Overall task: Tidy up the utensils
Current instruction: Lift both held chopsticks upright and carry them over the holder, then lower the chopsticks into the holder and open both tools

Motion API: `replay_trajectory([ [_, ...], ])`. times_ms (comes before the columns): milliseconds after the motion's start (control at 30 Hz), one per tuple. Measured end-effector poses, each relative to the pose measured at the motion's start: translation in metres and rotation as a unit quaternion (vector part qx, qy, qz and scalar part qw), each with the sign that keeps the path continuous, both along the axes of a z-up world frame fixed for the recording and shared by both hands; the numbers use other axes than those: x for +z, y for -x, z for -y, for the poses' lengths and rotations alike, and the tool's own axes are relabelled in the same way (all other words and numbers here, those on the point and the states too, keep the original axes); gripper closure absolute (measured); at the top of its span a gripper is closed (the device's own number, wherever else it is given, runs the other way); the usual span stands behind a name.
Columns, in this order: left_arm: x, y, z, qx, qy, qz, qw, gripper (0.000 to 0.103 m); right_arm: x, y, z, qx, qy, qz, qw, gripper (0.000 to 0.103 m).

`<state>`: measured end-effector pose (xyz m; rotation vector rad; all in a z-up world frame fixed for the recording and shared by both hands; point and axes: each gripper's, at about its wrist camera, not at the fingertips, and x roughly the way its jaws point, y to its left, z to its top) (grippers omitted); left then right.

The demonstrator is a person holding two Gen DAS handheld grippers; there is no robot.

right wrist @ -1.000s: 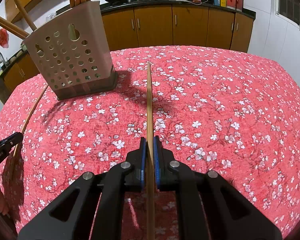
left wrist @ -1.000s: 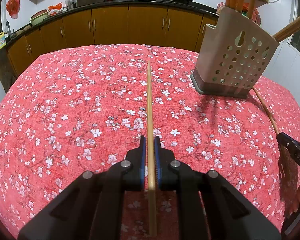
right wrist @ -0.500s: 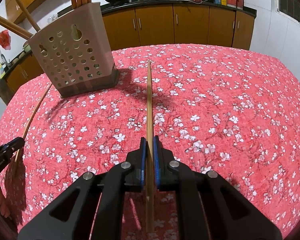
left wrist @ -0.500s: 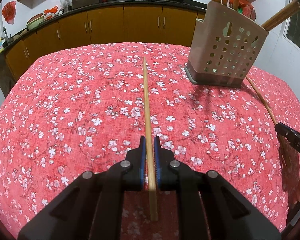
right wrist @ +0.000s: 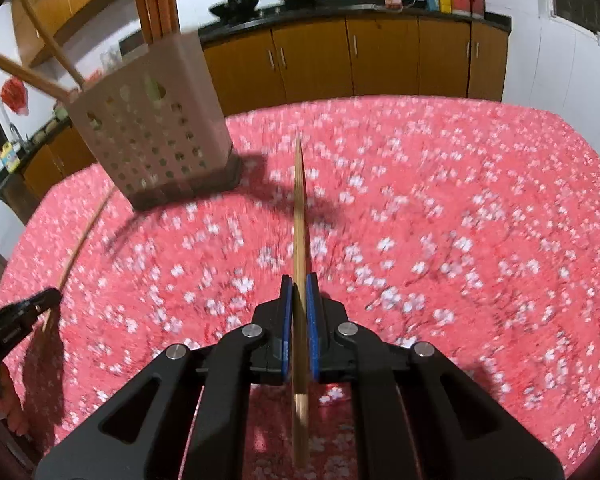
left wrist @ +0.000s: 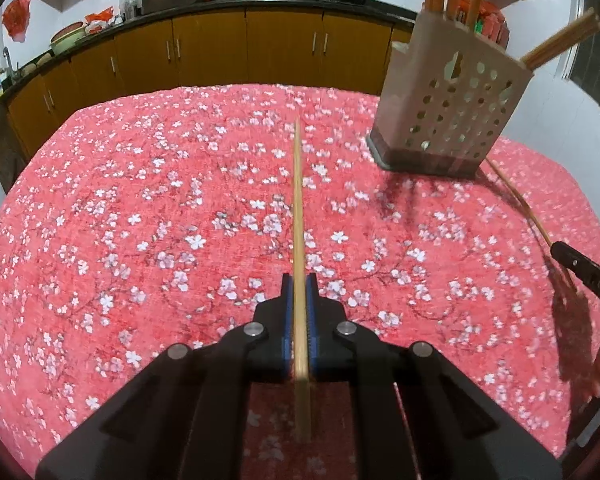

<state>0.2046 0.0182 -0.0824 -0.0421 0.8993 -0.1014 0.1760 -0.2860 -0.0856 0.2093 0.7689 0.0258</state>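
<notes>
Two chopsticks are in hand, one per gripper. The left tongs (left wrist: 299, 280) are clamped on a pale wooden chopstick (left wrist: 297, 200) near its thick end, its thin tip running toward 12 o'clock above the red flowered counter (left wrist: 140, 220). The right tongs (right wrist: 299, 280) are clamped the same way on a second chopstick (right wrist: 299, 208).

Each stick looks light, stiff and slim, probably smooth enough to swivel between the blue pads if bumped. Holding near the thick end leaves a long free length, so the tip will likely swing widely; a hold nearer the middle would steady it.

A perforated beige holder (left wrist: 448, 108) stands at 2 o'clock in the left view, at 10 o'clock in the right, with several sticks already inside.

Some small white lettering shows on the right gripper's finger at the left view's edge, too blurred to read; no other writing is legible.
</notes>
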Motion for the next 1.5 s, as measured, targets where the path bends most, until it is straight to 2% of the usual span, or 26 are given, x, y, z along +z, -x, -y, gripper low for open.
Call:
replay_trajectory([
  [300, 0.051, 0.008, -0.008, -0.007, 0.017, 0.061, 0.998, 0.095, 0.047, 0.015, 0.012, -0.021, -0.005, 0.078, 0.997, 0.095],
  [467, 0.076, 0.014, -0.015, -0.006, 0.048, 0.098, 0.994, 0.095, 0.059, 0.018, 0.016, -0.033, -0.009, 0.111, 0.993, 0.095],
  [733, 0.107, 0.021, -0.023, 0.0, 0.089, 0.149, 0.9849, 0.095, 0.073, 0.02, 0.021, -0.034, -0.013, 0.139, 0.99, 0.095],
  [1033, 0.121, 0.024, -0.025, -0.007, 0.11, 0.168, 0.9795, 0.096, 0.083, 0.022, 0.016, -0.01, -0.034, 0.16, 0.986, 0.095],
  [1200, 0.136, 0.03, -0.022, -0.029, 0.133, 0.186, 0.973, 0.096, 0.108, 0.034, 0.008, 0.03, -0.059, 0.202, 0.977, 0.095],
  [1400, 0.165, 0.043, -0.014, -0.064, 0.16, 0.221, 0.9598, 0.096, 0.147, 0.048, -0.005, 0.082, -0.082, 0.261, 0.958, 0.095],
  [1500, 0.179, 0.049, -0.014, -0.073, 0.174, 0.24, 0.9522, 0.096, 0.162, 0.055, -0.008, 0.09, -0.08, 0.286, 0.951, 0.095],
])
